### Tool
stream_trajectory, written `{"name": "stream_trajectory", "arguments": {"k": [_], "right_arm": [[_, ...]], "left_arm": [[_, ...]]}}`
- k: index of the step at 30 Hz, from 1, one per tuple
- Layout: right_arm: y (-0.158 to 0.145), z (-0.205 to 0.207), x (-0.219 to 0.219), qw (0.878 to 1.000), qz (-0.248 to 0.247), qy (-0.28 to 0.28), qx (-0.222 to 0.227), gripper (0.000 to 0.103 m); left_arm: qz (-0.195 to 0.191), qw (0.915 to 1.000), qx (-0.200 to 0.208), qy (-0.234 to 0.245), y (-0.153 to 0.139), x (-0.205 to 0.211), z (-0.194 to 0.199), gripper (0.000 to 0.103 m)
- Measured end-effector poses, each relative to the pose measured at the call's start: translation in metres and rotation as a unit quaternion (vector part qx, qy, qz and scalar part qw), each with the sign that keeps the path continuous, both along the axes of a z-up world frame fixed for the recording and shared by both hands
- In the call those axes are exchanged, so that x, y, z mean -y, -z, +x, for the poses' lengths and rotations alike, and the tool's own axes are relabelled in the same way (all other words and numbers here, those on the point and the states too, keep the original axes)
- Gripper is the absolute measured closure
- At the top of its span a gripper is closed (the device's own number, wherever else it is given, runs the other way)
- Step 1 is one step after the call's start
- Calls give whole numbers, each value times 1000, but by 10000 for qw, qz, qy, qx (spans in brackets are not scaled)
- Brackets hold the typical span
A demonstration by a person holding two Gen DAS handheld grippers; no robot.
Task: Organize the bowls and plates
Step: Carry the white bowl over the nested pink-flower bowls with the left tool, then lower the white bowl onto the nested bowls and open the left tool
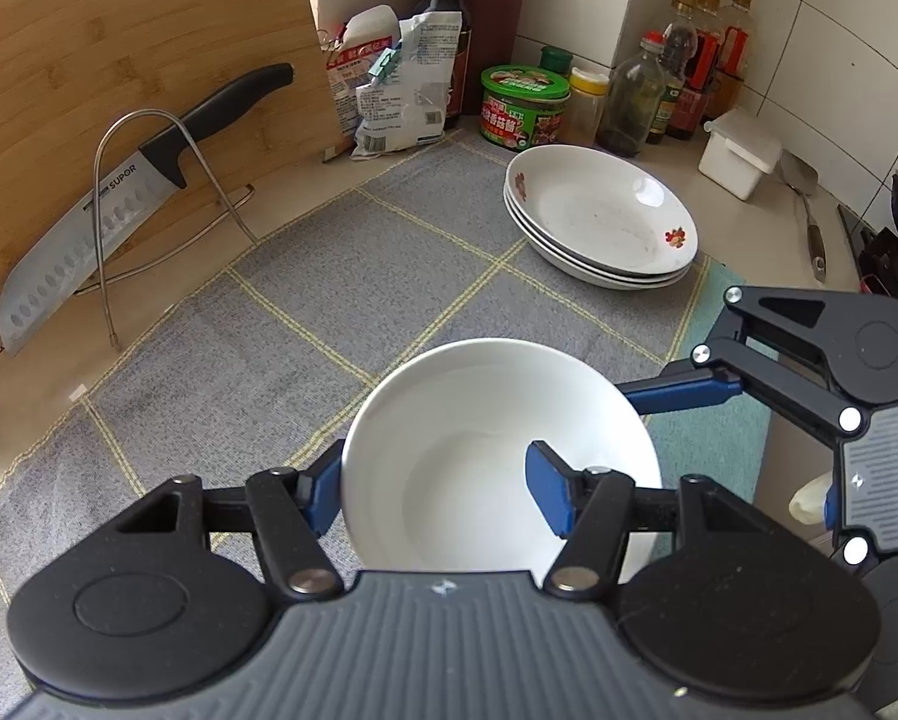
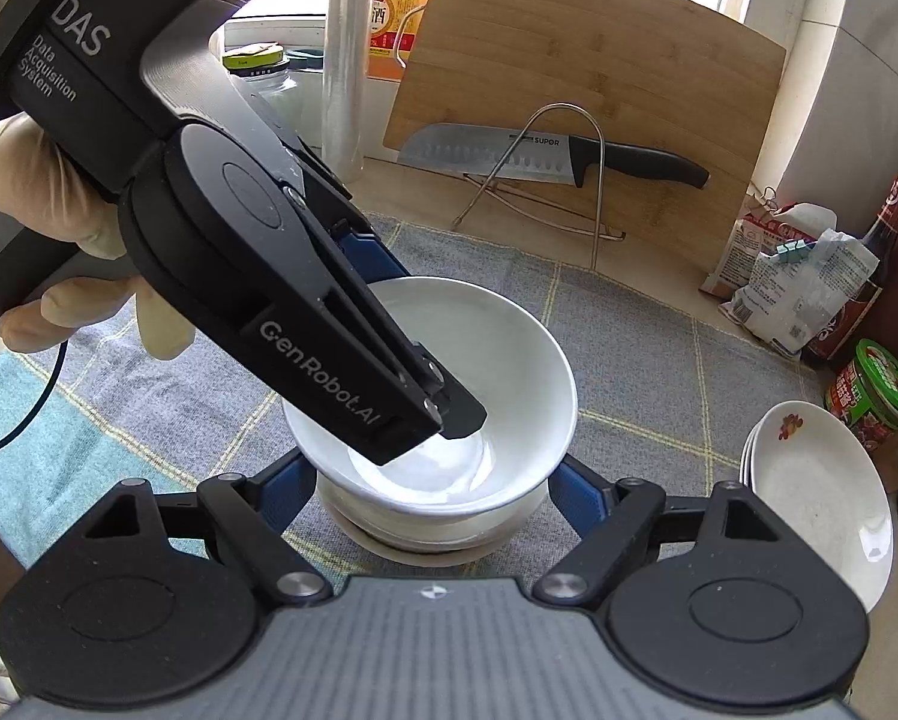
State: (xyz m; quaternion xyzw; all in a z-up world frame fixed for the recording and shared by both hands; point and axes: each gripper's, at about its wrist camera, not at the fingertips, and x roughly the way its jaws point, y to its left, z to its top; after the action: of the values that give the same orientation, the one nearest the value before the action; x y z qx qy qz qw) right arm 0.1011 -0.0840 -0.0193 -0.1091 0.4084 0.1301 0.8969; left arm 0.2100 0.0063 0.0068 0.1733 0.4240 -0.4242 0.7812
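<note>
— Left wrist view is showing the left gripper point(image 1: 434, 495) straddling the wall of the white bowl point(image 1: 478, 420): one blue finger is sitting outside the bowl's left side and the other is hanging inside it.

— Is it pinching the bowl?

— I'm not managing to tell. The gap between the fingers is looking wider than the wall, so it may be only loosely around it.

— And where is the bowl sitting?

— From the right wrist, it's nesting on top of the lower bowls point(image 2: 431, 531), which are standing on the checked cloth point(image 1: 329, 300).

— What's the right gripper point(image 2: 431, 495) doing?

— It's spreading wide, holding nothing, with one finger to each side of that stack, low under the top bowl's rim. The stack is lying straight ahead of it, centred between the fingers.

— So which hand is nearer for the next move?

— I'm judging that both are at the stack: the left is reaching in from above and across, the right is facing it level. The stacked plates point(image 1: 598, 216) are waiting apart, off to the right hand's right.
</note>
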Motion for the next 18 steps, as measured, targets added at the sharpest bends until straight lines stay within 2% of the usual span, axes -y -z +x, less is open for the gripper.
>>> {"name": "stream_trajectory", "arguments": {"k": [18], "right_arm": [[5, 4, 3, 9999, 43, 13, -103, 15]], "left_arm": [[40, 10000, -53, 20, 5, 4, 1, 42]]}}
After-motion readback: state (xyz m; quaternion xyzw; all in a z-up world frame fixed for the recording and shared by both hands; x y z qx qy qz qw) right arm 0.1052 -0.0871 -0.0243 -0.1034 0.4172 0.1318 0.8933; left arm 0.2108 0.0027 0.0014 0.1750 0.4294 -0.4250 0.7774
